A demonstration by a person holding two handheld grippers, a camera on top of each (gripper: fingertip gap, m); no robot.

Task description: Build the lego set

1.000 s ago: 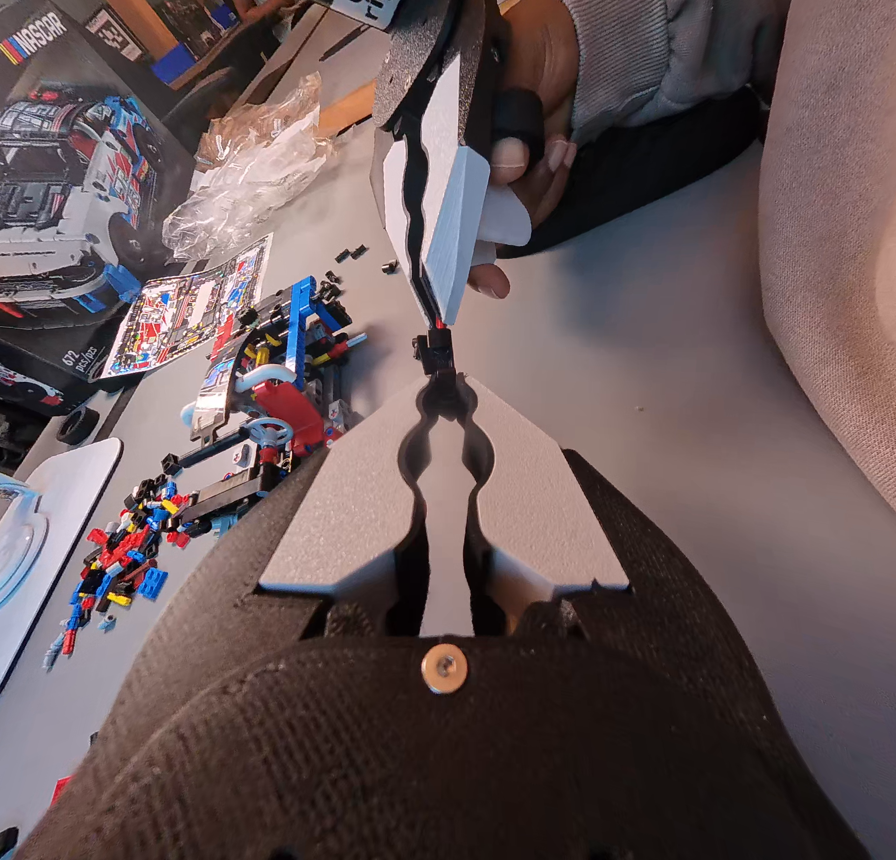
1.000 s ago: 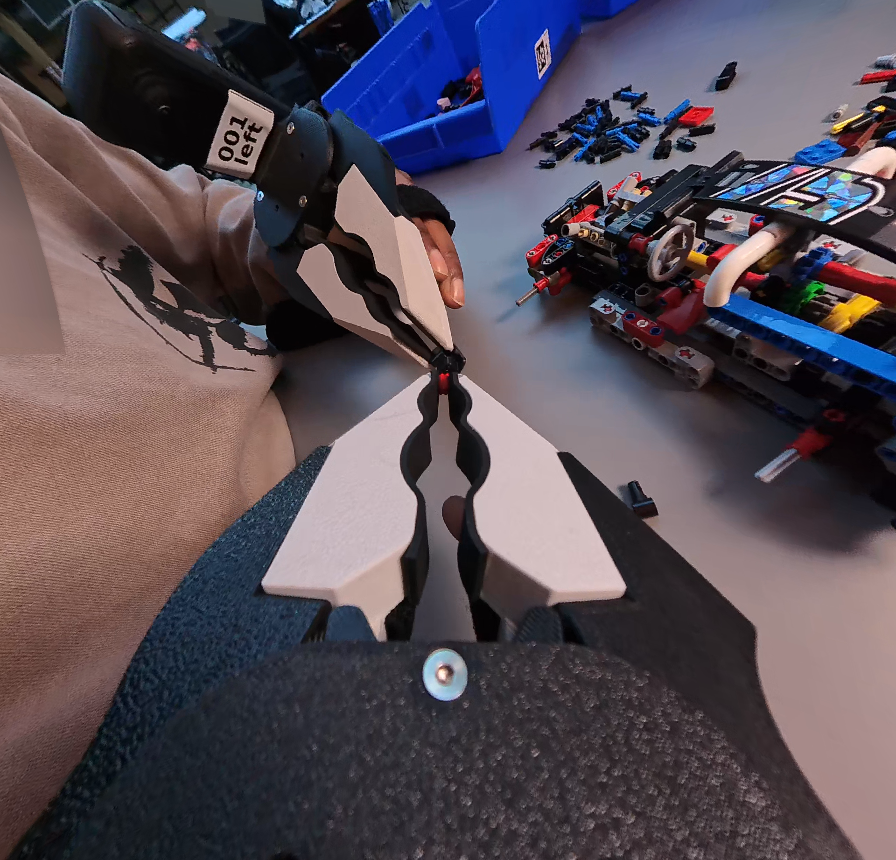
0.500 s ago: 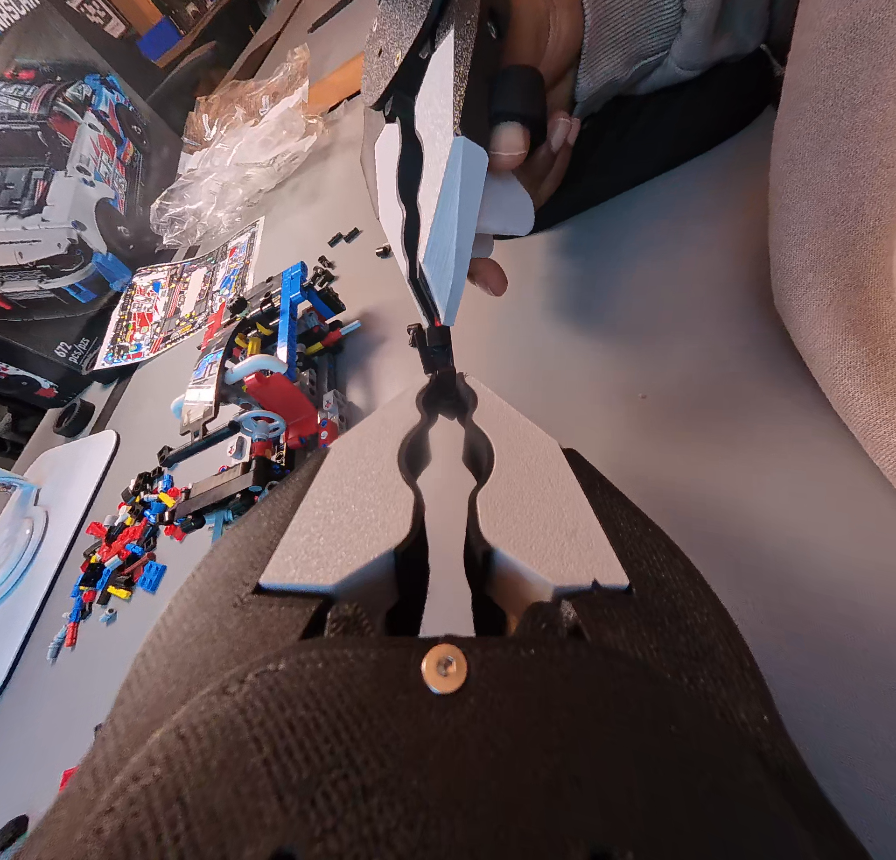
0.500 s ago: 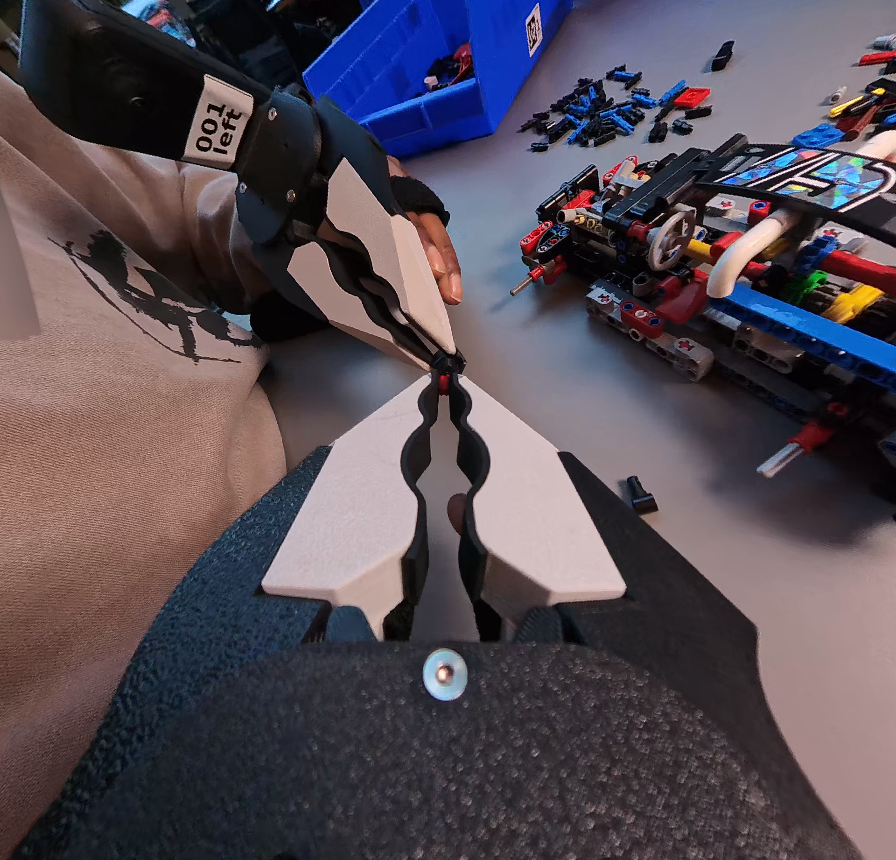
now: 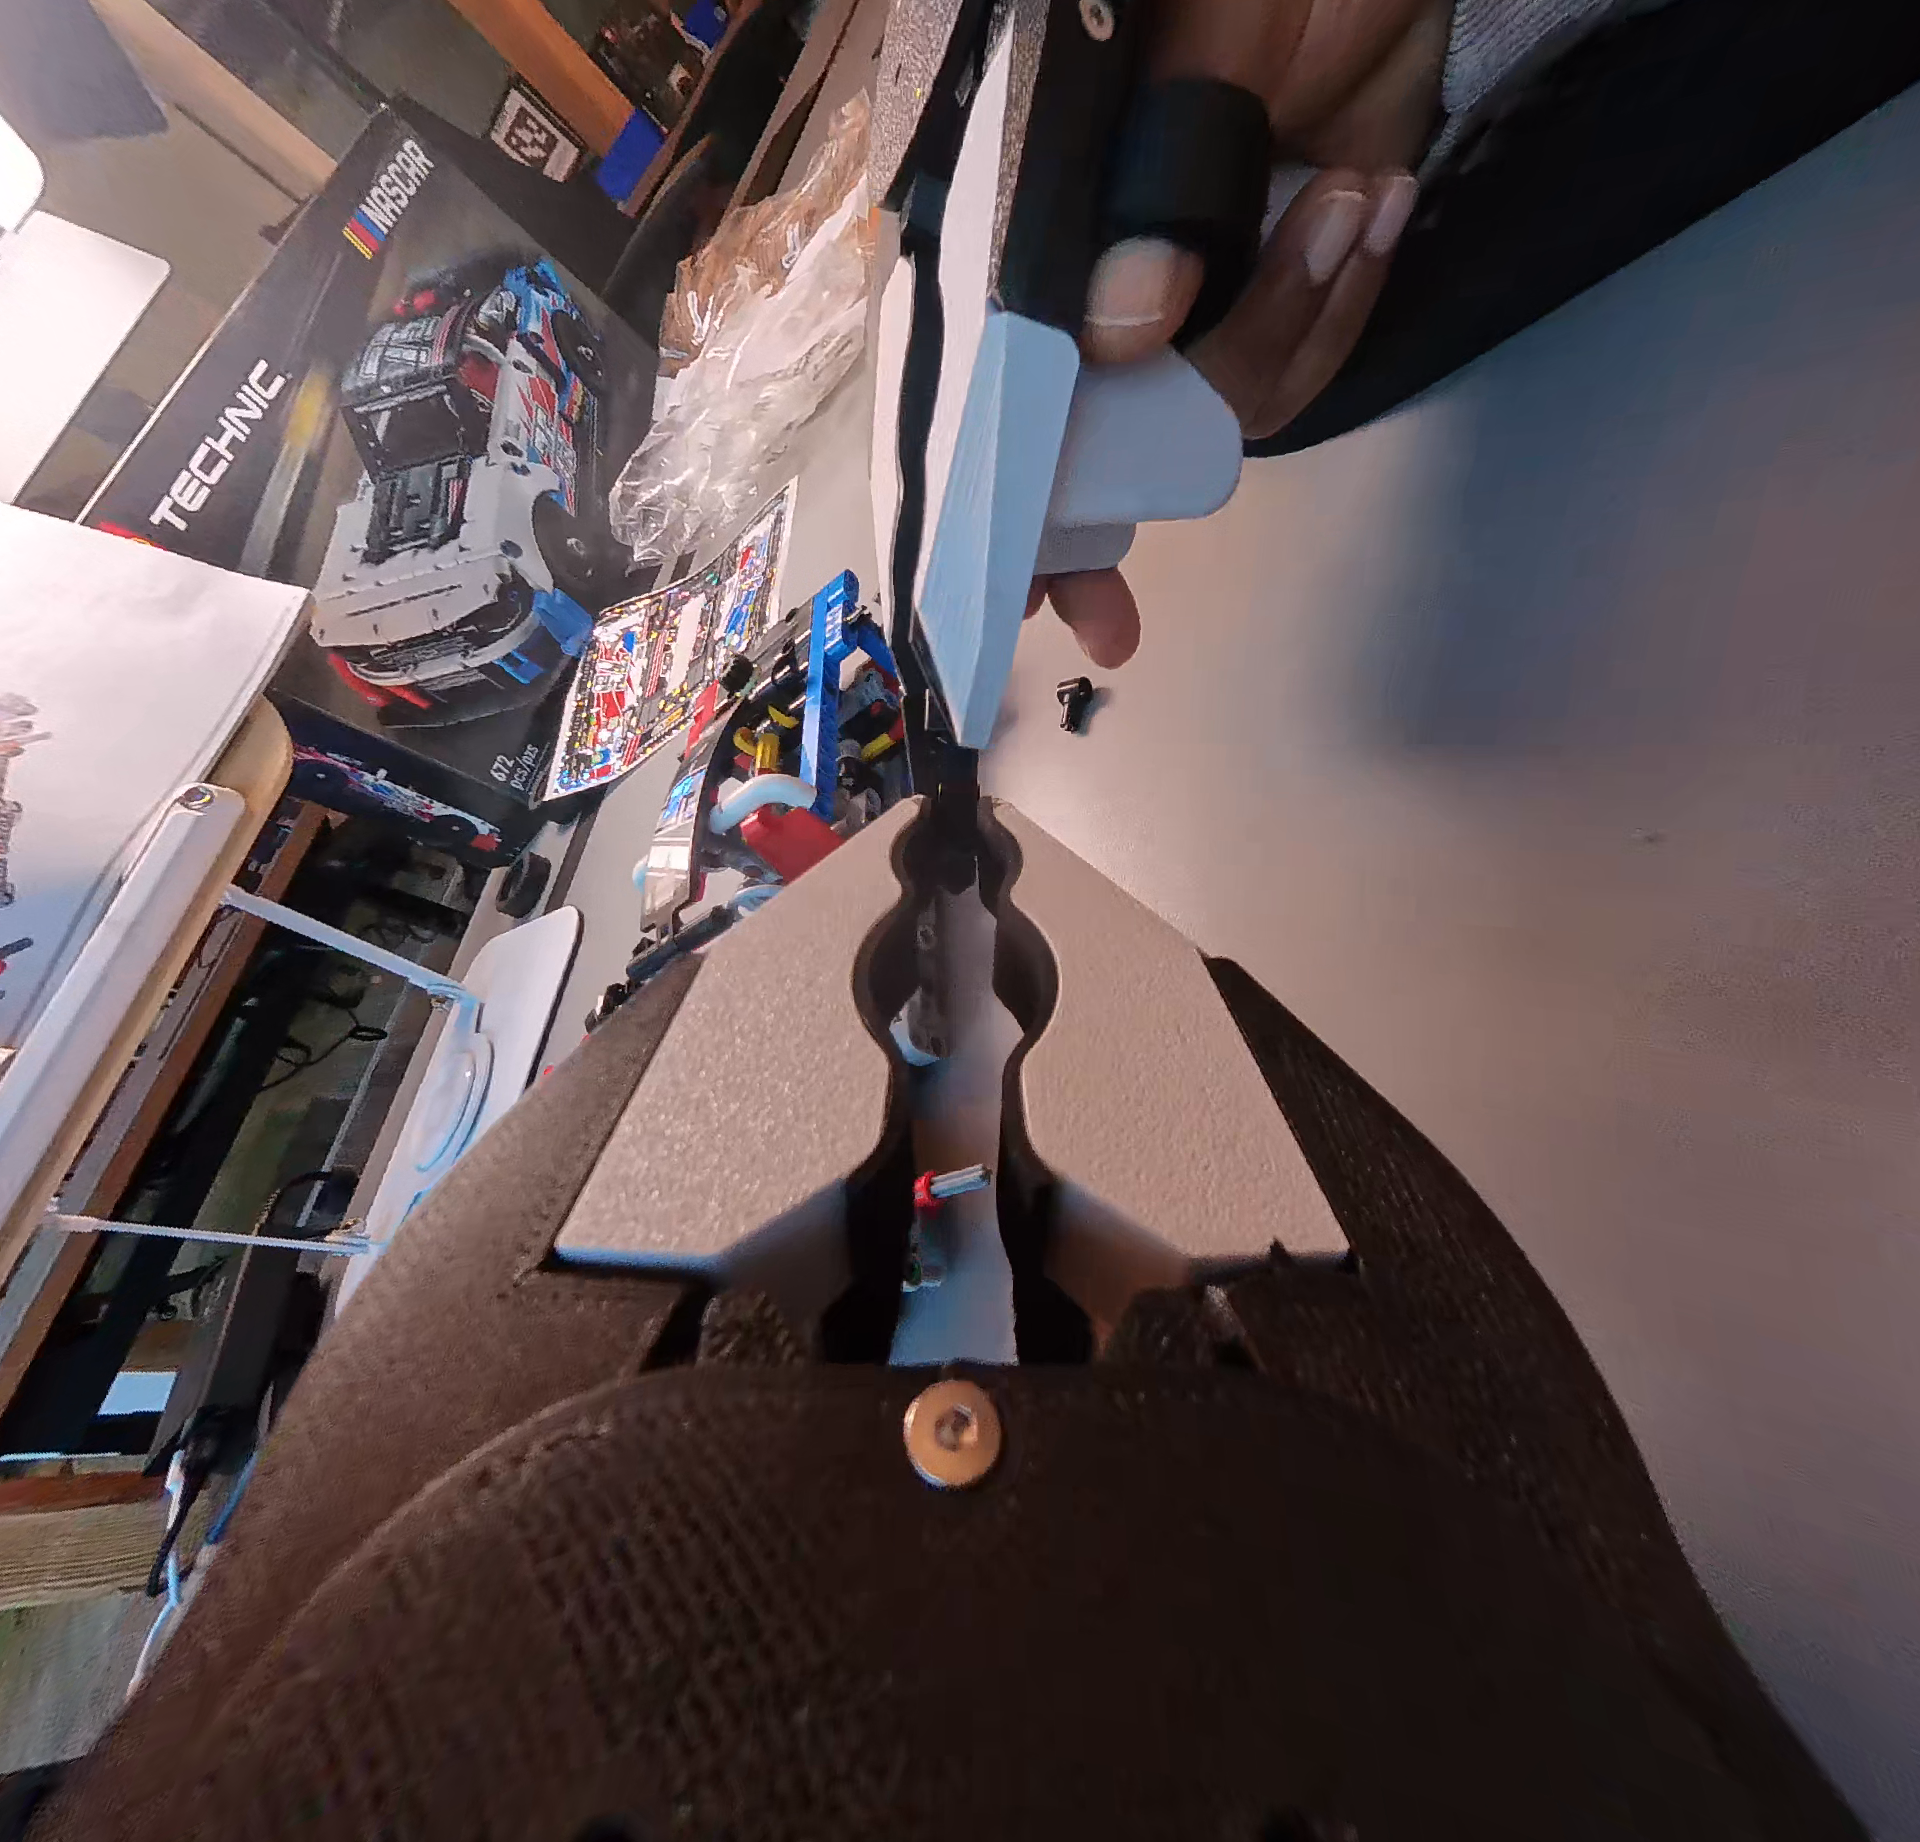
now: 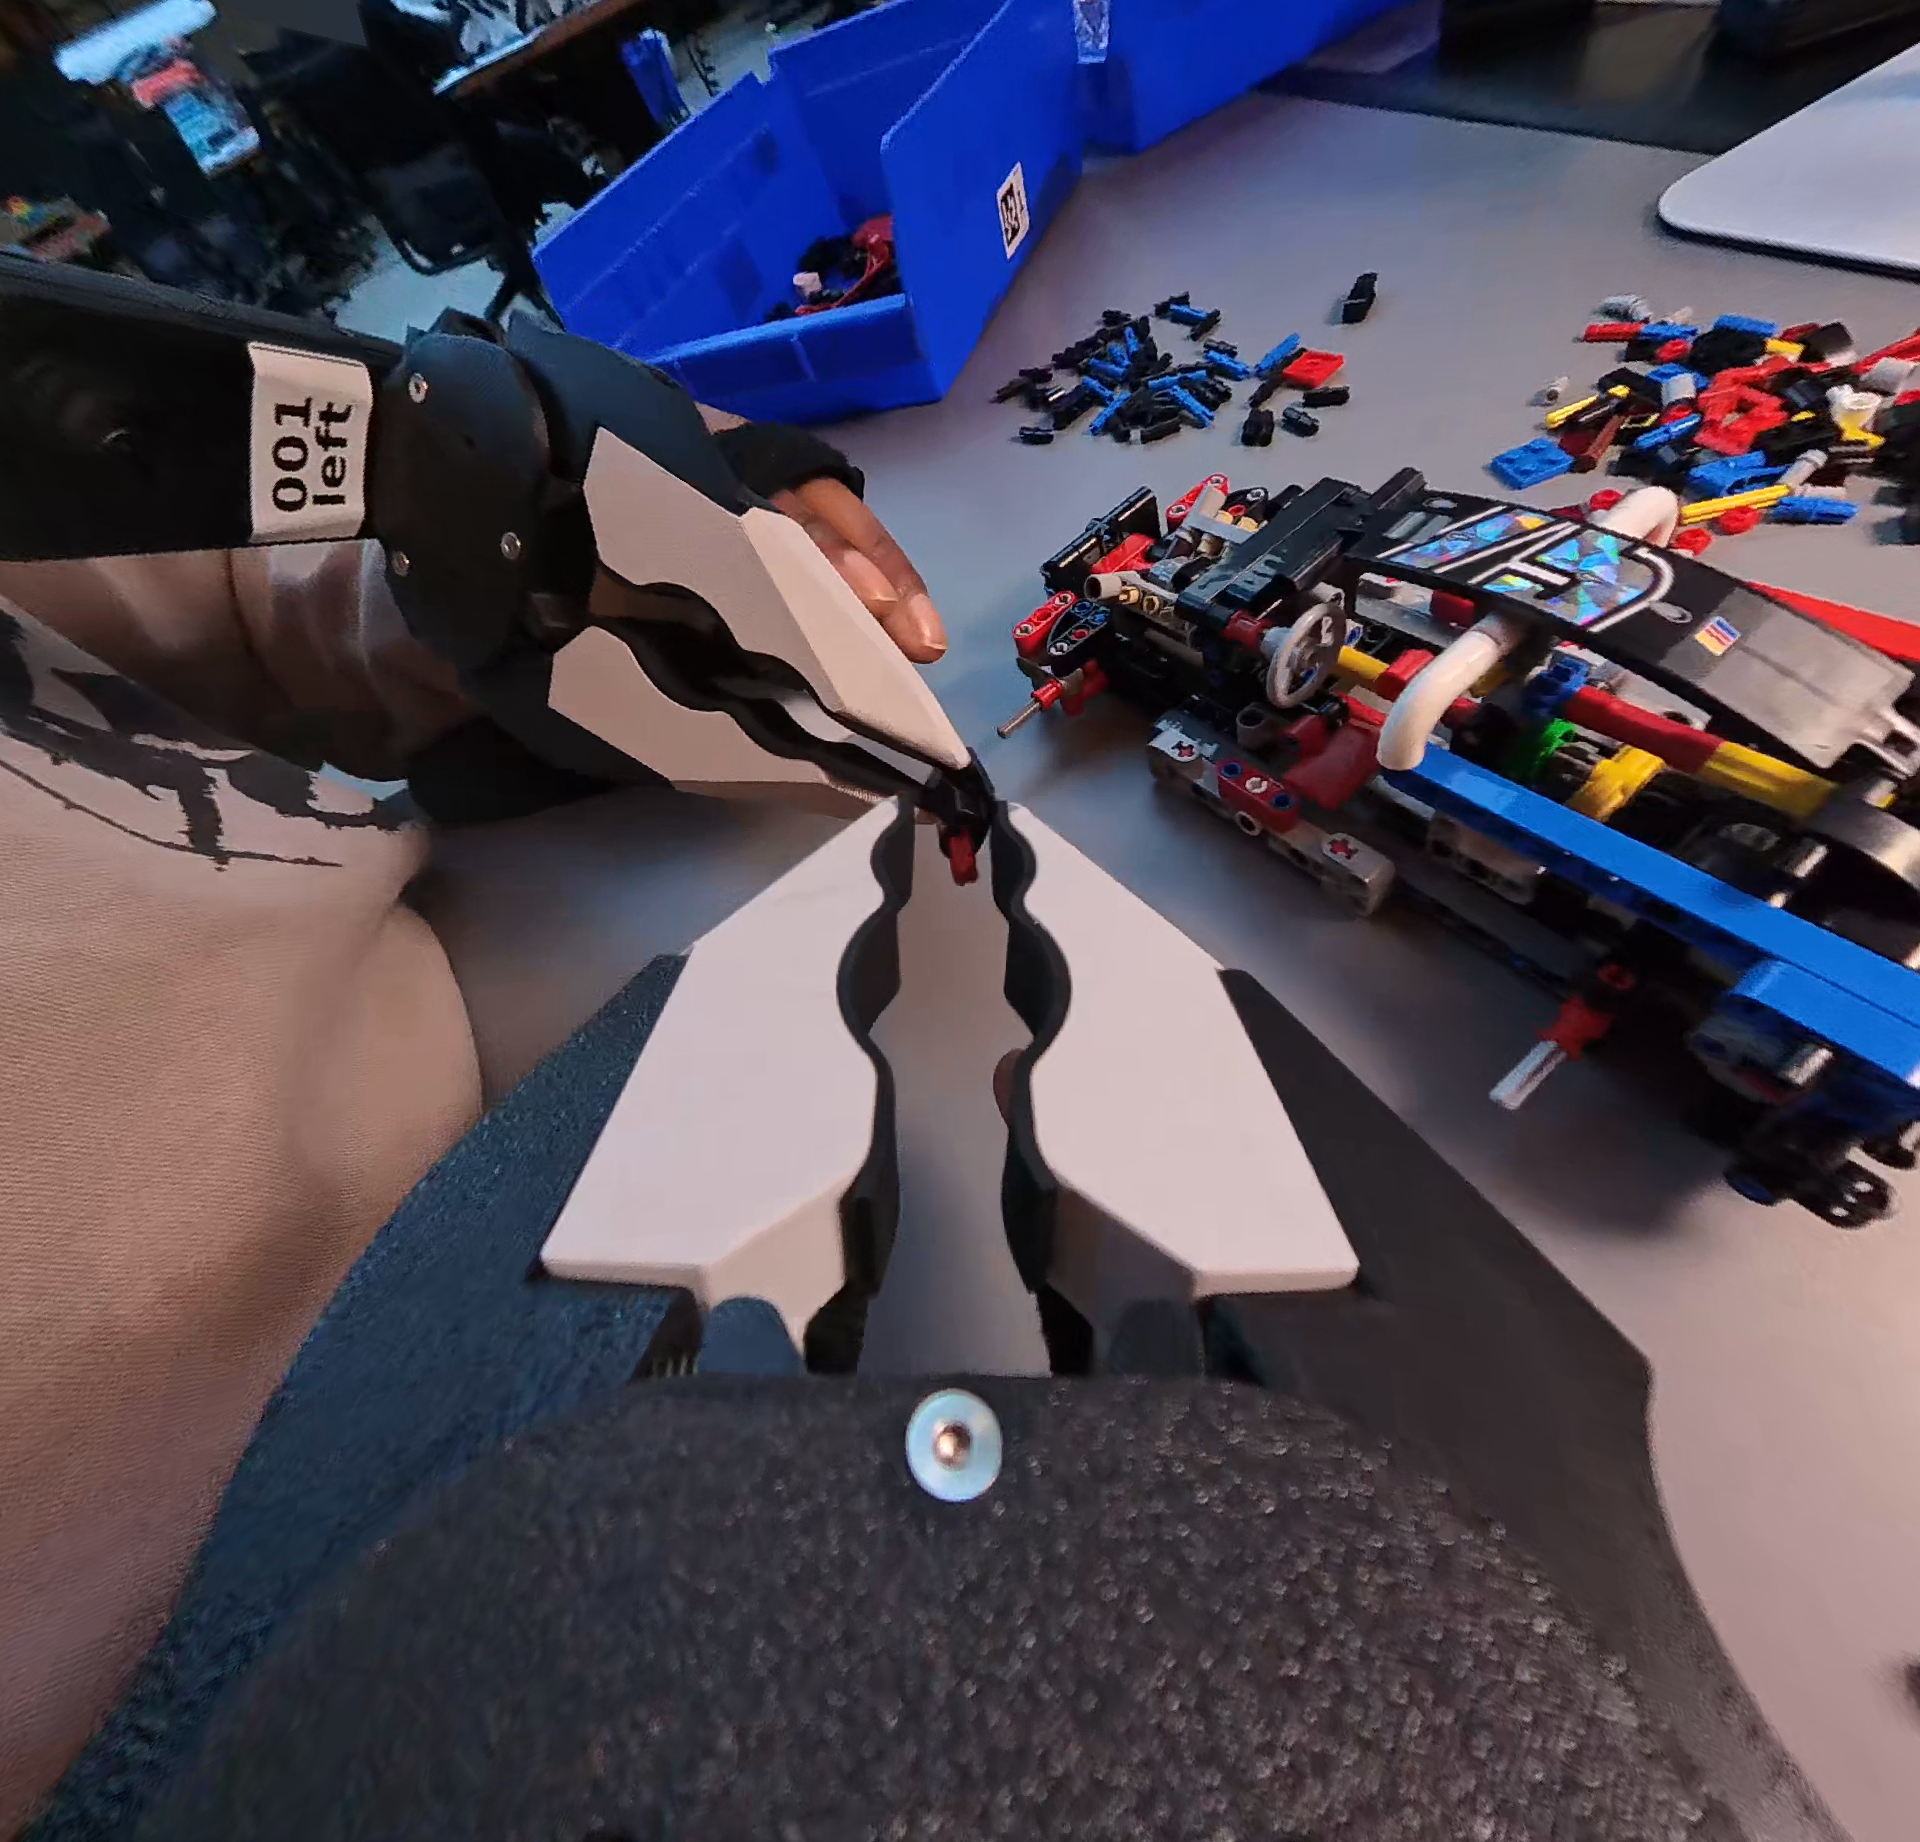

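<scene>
We hold our left gripper point(image 6: 961, 774) and our right gripper point(image 6: 951, 821) tip to tip just above the grey table point(image 6: 1091, 909), near our chest, and between the tips sits a small black piece point(image 6: 961, 795) with a red pin point(image 6: 964, 857) sticking out of it. The left gripper's fingers are pressed together on the black piece. The right gripper's tips lie close on either side of the same small assembly with the red pin hanging in the narrow gap behind them, but we cannot tell whether they grip it or only bracket it. Just beyond the tips lies the half-built car point(image 6: 1507, 712), long and low on the table, with a blue beam along its near side, a white curved tube and a grey steering wheel. A lone black connector point(image 5: 1075, 701) lies on the table near the right gripper. Farther out are a scatter of black and blue pins point(image 6: 1164, 379), a mixed heap of coloured parts point(image 6: 1725, 400), and blue bins point(image 6: 831, 223). In the left wrist view we also see the sticker sheet point(image 5: 675, 649), crumpled plastic bags point(image 5: 748, 369) and the set's box point(image 5: 416, 421) beyond the car.
</scene>
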